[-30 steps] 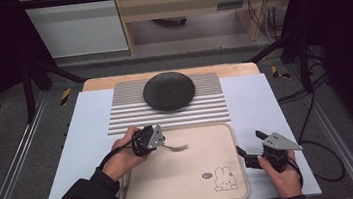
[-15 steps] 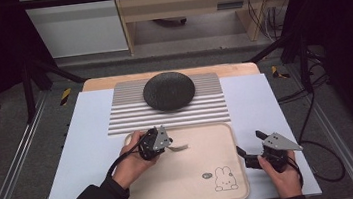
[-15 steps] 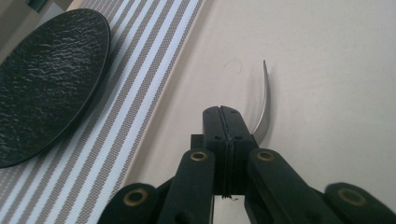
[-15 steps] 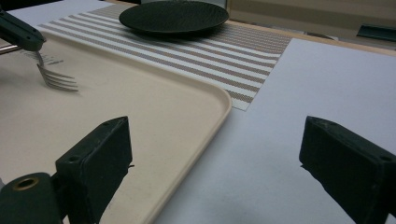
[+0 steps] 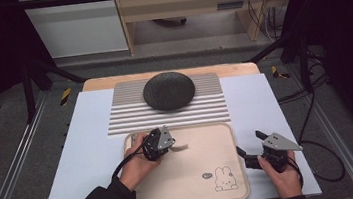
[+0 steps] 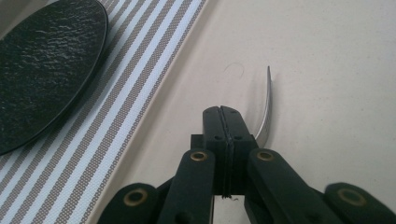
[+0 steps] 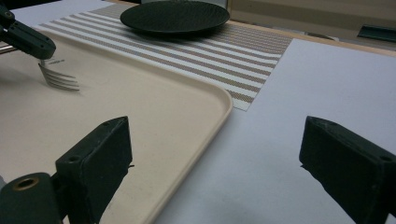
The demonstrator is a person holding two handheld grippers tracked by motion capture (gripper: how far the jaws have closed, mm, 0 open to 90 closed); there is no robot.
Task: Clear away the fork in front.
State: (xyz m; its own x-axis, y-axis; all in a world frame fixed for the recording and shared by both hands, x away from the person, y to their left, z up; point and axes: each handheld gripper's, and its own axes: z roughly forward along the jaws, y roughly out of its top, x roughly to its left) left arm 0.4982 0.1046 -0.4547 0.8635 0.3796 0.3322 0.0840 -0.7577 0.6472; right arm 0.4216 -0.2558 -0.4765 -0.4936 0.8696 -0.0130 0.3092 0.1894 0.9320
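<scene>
Left gripper (image 5: 168, 145) clamped on a fork (image 5: 180, 147) above the beige tray's (image 5: 233, 173) far-left part; right gripper (image 5: 245, 153) gapes wide, holding nothing, at the tray's right rim

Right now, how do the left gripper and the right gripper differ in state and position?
The left gripper has its jaws shut on the silver metal fork; the right gripper has its jaws wide open, holding nothing. The left one is over the beige plastic tray; the right one is beside the tray's edge. Both are black, each held in a hand.
</scene>
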